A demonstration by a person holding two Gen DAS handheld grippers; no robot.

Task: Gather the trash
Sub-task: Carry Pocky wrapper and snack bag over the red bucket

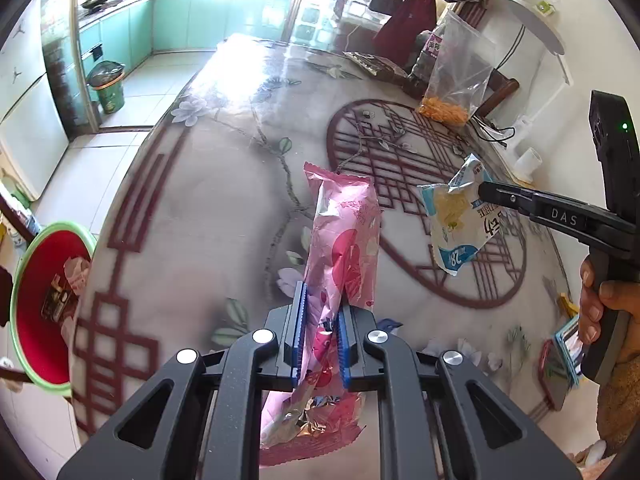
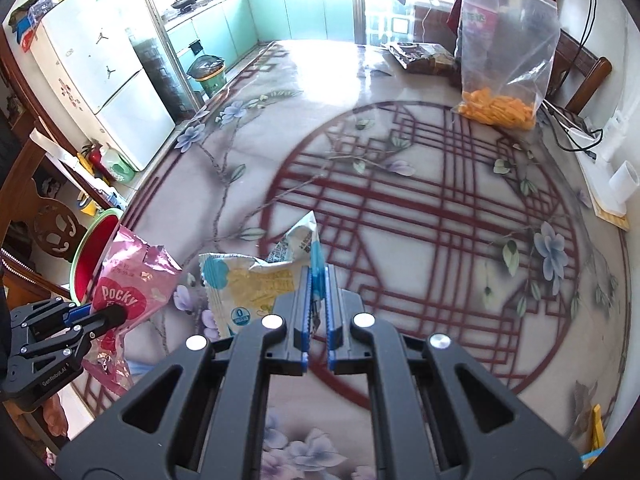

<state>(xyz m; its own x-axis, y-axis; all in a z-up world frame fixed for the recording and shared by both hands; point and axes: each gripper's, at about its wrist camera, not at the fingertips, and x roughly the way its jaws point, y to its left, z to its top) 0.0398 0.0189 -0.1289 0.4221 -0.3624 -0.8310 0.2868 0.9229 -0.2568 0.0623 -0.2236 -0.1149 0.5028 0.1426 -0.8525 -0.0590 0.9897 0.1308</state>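
Observation:
My left gripper (image 1: 320,300) is shut on a long pink Pocky wrapper (image 1: 344,236) and holds it above the patterned table (image 1: 224,200). It also shows in the right wrist view (image 2: 132,284), with the left gripper (image 2: 116,316) at the left edge. My right gripper (image 2: 318,280) is shut on a white and blue snack wrapper (image 2: 248,284) and holds it above the table. In the left wrist view the right gripper (image 1: 482,191) comes in from the right and pinches that wrapper (image 1: 456,220). A red bin with a green rim (image 1: 44,304) stands off the table's left edge, with trash inside.
A clear zip bag with orange snacks (image 2: 500,76) stands at the table's far right, next to a dark packet (image 2: 416,56). A white cable and a white block (image 2: 616,184) lie along the right edge. A green waste bin (image 1: 106,88) stands on the kitchen floor beyond.

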